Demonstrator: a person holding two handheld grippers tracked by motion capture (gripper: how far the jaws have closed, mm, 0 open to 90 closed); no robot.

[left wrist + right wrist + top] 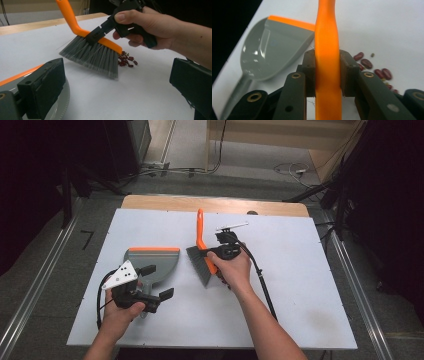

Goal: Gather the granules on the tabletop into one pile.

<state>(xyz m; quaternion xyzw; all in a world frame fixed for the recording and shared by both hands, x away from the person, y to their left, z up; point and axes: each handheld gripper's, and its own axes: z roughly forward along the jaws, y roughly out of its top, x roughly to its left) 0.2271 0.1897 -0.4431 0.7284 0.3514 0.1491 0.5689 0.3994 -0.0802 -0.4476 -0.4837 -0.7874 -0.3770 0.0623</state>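
Observation:
An orange hand brush (pixel 200 227) with grey bristles (pixel 199 265) is tilted over the white board. My right gripper (pixel 211 256) is shut on its orange back, and both pads clamp the orange bar (pixel 327 62) in the right gripper view. Several dark red beans (pixel 127 60) lie in a small heap just behind the bristles (pixel 95 56). A grey dustpan (pixel 152 262) with an orange lip lies to the left of the brush, its mouth facing away from me. My left gripper (pixel 157 281) hovers open over the pan's near end, with nothing between its jaws.
The white board (pixel 300 270) lies on a wooden table (pixel 150 200). Black cables (pixel 262 280) trail from both grippers toward me. Metal rails (pixel 360 285) run along both sides of the table. Bare board extends to the right of the brush.

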